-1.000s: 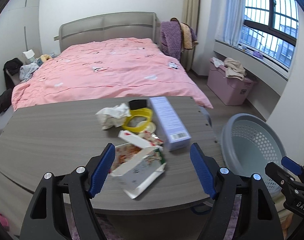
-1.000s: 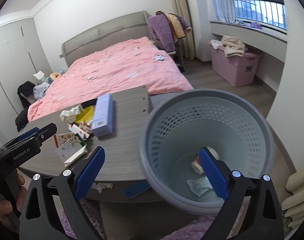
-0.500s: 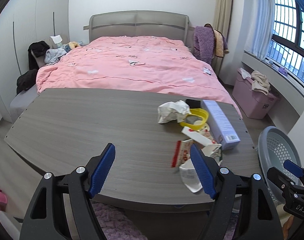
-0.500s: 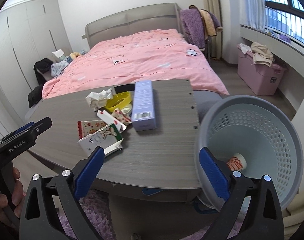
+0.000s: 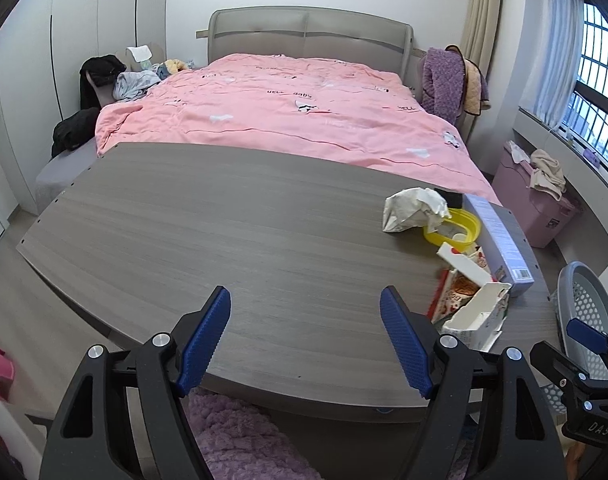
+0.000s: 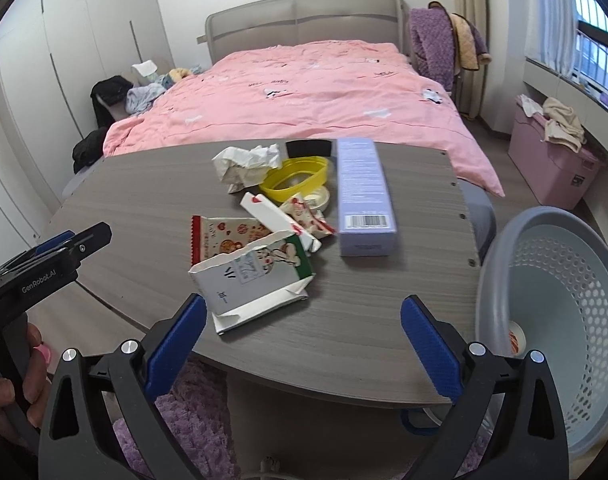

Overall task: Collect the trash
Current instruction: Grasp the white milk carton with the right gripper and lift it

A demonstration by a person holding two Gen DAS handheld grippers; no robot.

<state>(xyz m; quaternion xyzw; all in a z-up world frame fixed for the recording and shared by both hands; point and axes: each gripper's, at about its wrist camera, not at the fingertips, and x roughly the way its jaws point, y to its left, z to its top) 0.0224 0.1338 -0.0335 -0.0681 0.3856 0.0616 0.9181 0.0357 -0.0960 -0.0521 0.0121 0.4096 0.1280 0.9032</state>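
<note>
Trash lies in a heap on the grey wooden table: a torn white carton, a red snack wrapper, a crumpled paper, a yellow lid and a long lavender box. My right gripper hangs open over the table's near edge, just short of the carton. The grey mesh basket stands to its right. My left gripper is open and empty over bare table, with the carton and the lavender box off to its right.
A bed with a pink duvet lies behind the table. A pink storage bin with clothes on it stands under the window. A purple shaggy rug covers the floor below the table's near edge. A hand holds the left gripper's handle.
Both grippers have swung left. The heap slid from centre to the right in the left wrist view. In the right wrist view the basket moved from centre to the right edge and the heap came to the middle.
</note>
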